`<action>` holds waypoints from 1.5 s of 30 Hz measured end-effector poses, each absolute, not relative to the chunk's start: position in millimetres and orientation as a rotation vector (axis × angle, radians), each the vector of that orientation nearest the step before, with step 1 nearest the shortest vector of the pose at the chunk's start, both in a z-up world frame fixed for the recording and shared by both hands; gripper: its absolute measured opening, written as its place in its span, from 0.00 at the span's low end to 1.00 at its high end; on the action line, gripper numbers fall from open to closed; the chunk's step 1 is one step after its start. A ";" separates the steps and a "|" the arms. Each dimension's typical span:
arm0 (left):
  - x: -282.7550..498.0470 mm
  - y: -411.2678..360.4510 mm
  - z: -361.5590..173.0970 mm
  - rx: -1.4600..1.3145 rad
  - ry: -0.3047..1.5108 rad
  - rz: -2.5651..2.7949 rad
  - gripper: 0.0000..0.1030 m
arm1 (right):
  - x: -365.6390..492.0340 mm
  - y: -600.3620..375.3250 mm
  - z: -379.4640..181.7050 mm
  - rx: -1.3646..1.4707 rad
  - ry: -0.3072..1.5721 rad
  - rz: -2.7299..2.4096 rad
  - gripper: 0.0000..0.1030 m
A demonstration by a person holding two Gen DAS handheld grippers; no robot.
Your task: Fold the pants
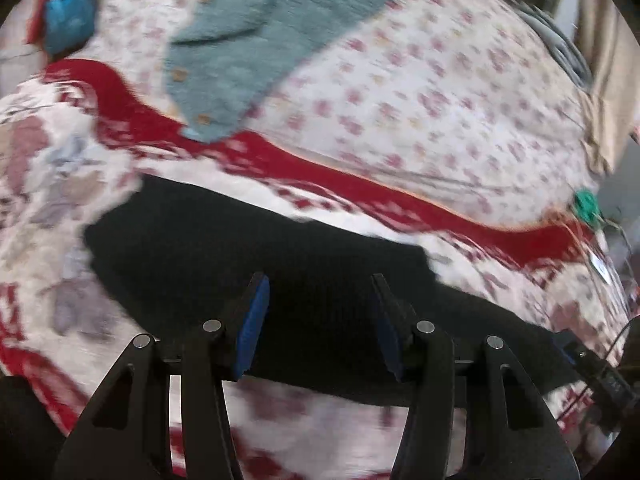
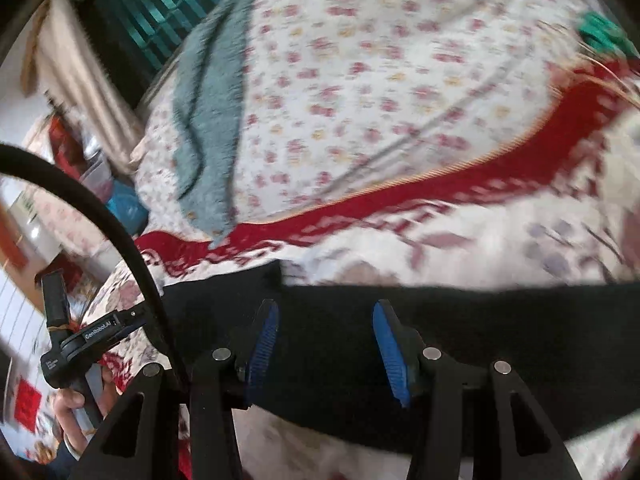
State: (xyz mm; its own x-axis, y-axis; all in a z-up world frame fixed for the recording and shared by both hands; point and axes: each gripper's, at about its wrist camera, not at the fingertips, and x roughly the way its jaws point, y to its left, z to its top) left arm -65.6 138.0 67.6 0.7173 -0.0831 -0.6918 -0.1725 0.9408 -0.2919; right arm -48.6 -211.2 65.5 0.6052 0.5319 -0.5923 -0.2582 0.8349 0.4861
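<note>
Presently found black pants (image 1: 280, 280) laid out as a long flat band across the near part of the bed (image 1: 440, 100), over the floral bedcover with its red border (image 1: 360, 188). Noted left tongs (image 1: 318, 320) gaping wide above the cloth, blue pads (image 1: 252, 324) parted and nothing between them. Noted right tongs (image 2: 326, 352) likewise spread, pads (image 2: 390, 356) clear of the fabric and empty. Judged both sets poised over the band's near edge, apparently to take hold for a fold. Could not tell from either view whether the pants were already doubled. Recorded a teal knitted garment (image 1: 260, 40) lying further back on the bed, apart from the pants. Observed heavy blur in both views, fine detail unreliable
</note>
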 end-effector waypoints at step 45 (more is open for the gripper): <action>60.7 -149.9 37.9 -0.006 1.034 -0.737 0.61 | -87.9 -402.2 8.4 0.853 0.842 0.061 0.62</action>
